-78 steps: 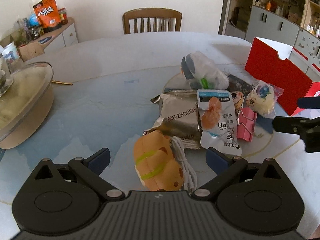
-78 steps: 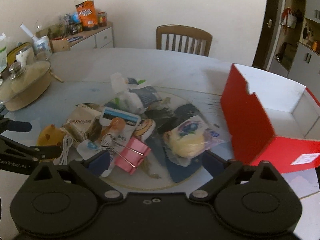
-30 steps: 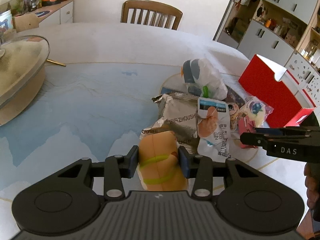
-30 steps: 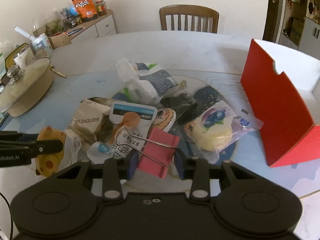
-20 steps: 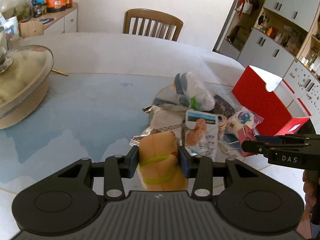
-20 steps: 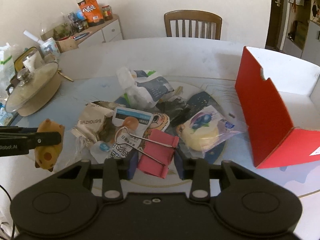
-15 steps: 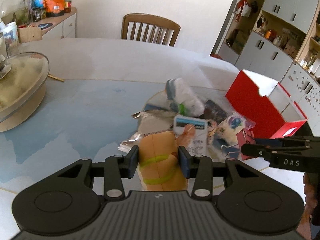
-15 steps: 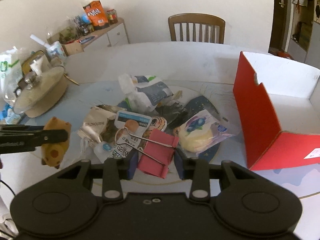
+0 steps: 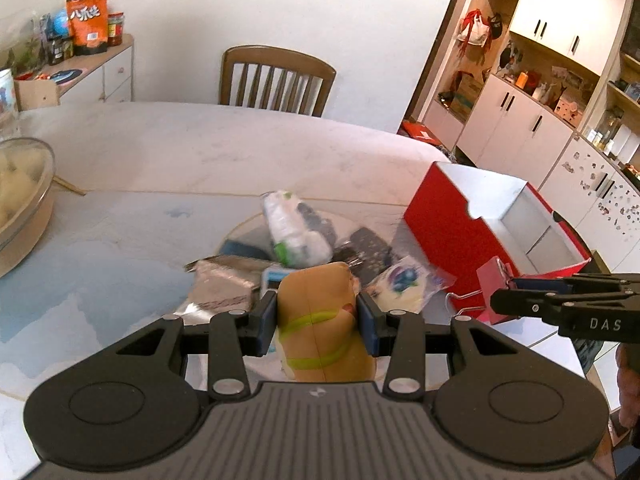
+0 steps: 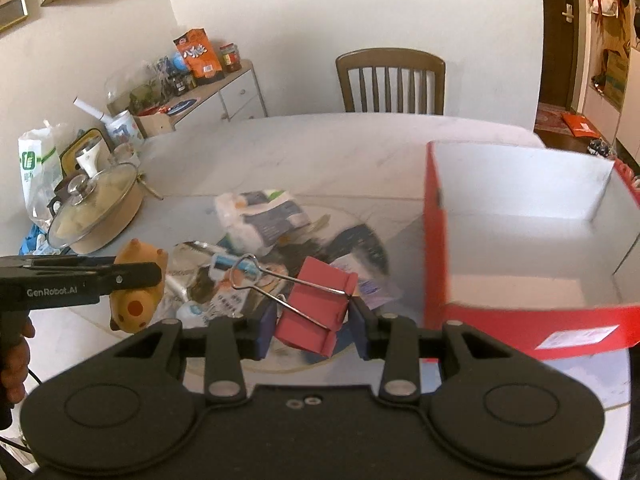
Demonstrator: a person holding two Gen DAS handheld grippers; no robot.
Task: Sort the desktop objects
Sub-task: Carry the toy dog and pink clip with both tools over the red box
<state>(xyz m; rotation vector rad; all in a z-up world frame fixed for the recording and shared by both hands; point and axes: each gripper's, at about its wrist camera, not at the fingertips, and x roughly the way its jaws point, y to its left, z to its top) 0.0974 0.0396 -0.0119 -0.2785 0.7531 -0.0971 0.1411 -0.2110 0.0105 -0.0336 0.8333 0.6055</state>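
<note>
Evidently both loads hang lifted for dropping into the red box (image 10: 436, 256): the left gripper (image 9: 318, 320) clenches an orange toy (image 9: 320, 320) left of it; the right gripper (image 10: 312, 320) grasps a pink binder clip (image 10: 316, 306) just beside its wall.

The soft toy (image 9: 320, 316) is tan-orange with two lime-green bands and, on its underside, darker orange spots. The binder clip (image 10: 316, 304) is pinkish red with silver wire handles. The open box (image 10: 436, 256) is bright red outside, white inside. Both grippers are black with dark blue pads (image 9: 266, 322). The worktop (image 9: 208, 152) is pale marble with a blue-grey patch near its left edge.
</note>
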